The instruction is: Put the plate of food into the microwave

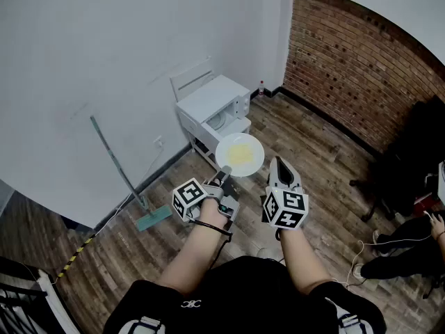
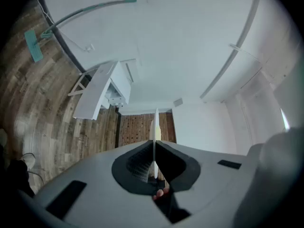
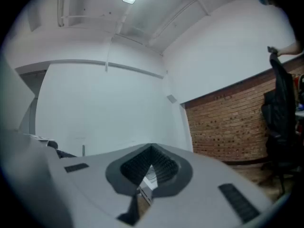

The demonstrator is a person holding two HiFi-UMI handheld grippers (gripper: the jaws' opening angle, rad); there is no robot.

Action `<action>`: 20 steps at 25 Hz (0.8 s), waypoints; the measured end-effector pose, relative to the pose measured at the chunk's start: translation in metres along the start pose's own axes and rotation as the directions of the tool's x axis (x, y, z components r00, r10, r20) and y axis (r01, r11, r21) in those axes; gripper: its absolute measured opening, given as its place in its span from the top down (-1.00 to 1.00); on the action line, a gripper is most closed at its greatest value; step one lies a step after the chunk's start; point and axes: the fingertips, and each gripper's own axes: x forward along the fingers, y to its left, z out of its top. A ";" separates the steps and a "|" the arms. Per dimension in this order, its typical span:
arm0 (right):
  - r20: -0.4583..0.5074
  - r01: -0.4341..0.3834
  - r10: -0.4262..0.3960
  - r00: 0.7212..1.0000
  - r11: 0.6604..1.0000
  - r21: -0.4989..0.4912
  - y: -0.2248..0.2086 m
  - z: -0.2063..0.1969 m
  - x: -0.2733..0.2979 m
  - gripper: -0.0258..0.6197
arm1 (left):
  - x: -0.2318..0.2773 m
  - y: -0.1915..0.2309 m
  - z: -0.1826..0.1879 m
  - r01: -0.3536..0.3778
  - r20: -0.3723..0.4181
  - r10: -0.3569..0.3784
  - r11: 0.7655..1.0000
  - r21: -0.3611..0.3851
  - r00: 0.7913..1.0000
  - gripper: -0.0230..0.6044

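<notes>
Left gripper [image 1: 221,180] is clamped on the near rim of the round white plate of yellow food [image 1: 239,154], held level, presumably so nothing slides. Plate is carried in the air at 6 o'clock of the white floor-standing microwave [image 1: 212,99]. Right gripper [image 1: 281,167], at 3 o'clock of the plate, is closed and empty.

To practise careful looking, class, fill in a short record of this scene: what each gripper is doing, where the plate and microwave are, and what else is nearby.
Left gripper: shut on the plate's rim
Plate: held level above the floor
Food: yellow, on the plate
Right gripper: shut, empty
Microwave: white, on the floor by the wall, door looks open
Mop: leaning on the wall
</notes>
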 end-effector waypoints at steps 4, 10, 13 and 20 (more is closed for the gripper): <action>-0.016 -0.017 0.016 1.000 1.000 -0.001 -0.009 -0.007 0.001 0.88 | 0.008 0.004 -0.007 -0.010 0.008 0.010 1.000 -0.005 1.000 0.90; -0.002 -0.038 0.038 0.999 0.999 0.004 -0.022 -0.009 0.007 0.88 | 0.025 0.010 -0.014 -0.027 0.013 0.027 0.999 -0.020 1.000 0.90; -0.014 -0.046 0.046 0.999 0.999 0.006 -0.042 -0.010 0.015 0.88 | 0.046 0.011 -0.022 -0.037 0.020 0.038 0.999 -0.021 0.999 0.90; -0.044 -0.057 0.057 0.997 0.998 0.013 -0.103 -0.011 0.029 0.88 | 0.096 0.019 -0.053 -0.067 0.034 0.068 0.997 -0.026 0.997 0.90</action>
